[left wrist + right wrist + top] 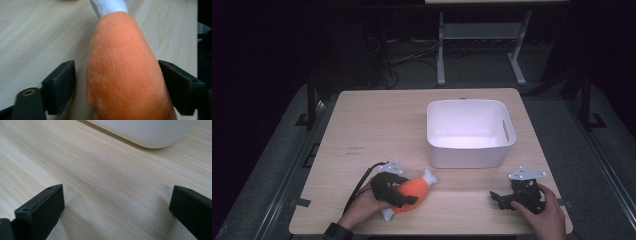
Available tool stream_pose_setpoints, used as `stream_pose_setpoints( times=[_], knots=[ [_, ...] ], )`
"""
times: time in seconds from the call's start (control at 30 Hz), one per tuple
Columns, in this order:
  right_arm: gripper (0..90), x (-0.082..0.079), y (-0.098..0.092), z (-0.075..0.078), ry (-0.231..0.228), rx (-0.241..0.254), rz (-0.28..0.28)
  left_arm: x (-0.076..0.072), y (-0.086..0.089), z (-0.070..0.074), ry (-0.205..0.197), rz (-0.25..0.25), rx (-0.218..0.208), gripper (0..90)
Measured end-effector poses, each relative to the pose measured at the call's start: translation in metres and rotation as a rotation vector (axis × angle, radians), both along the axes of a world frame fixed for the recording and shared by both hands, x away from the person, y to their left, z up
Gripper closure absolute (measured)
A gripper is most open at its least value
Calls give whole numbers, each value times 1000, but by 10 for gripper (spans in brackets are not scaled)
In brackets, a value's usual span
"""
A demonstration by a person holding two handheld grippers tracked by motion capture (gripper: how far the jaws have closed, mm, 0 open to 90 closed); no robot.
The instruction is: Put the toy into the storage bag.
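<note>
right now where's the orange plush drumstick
In the high view the orange plush drumstick lies at the table's near left, just in front of the white bin, between the jaws of the left gripper.

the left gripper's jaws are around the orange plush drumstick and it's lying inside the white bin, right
Not quite: the orange plush drumstick lies on the table, in front of the white bin, not inside it, as the high view shows. The left gripper does straddle it.

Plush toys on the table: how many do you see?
1. The orange plush drumstick lies near the table's front edge, left of the white bin, between the left tool's jaws. The bin's visible interior looks empty.
</note>
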State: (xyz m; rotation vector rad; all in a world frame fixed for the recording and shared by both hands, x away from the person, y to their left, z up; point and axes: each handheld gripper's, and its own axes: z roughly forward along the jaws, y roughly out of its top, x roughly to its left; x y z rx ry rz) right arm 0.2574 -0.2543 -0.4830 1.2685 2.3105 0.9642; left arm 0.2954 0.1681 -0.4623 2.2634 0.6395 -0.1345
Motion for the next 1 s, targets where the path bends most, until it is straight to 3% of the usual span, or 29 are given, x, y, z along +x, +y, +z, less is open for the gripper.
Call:
stream_pose_setpoints(
  times=[0.43, 1.0],
  knots=[
    [0, 0, 0, 0, 0, 0, 0, -2, -3, 1, 20, -53, 7, 324],
    [0, 0, 0, 0, 0, 0, 0, -2, -5, 5, 7, -72, 5, 347]
  ],
)
